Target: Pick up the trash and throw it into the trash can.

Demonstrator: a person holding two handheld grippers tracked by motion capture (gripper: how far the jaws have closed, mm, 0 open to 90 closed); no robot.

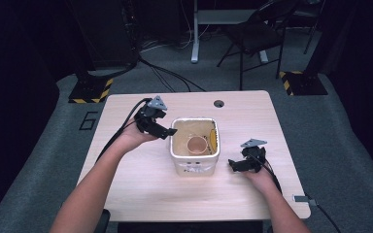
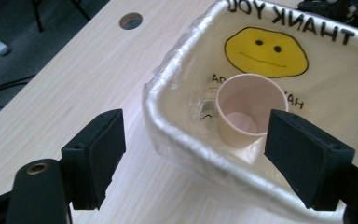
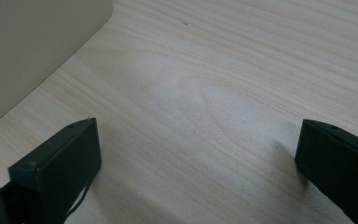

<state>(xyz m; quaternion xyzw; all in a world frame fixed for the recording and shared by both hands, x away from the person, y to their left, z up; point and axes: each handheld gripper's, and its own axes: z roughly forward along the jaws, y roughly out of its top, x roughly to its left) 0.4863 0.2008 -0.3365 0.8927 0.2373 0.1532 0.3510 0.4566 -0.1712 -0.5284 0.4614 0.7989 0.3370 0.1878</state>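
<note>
Right tongs low over the bare counter, spread wide, gripping nothing, just right of the bin. Left tongs raised at the bin's left rim, likewise gaping and empty. Inside the bin, a paper cup standing upright on a plastic bag liner, seemingly near the middle. Farther back, a round hole in the counter.
</note>
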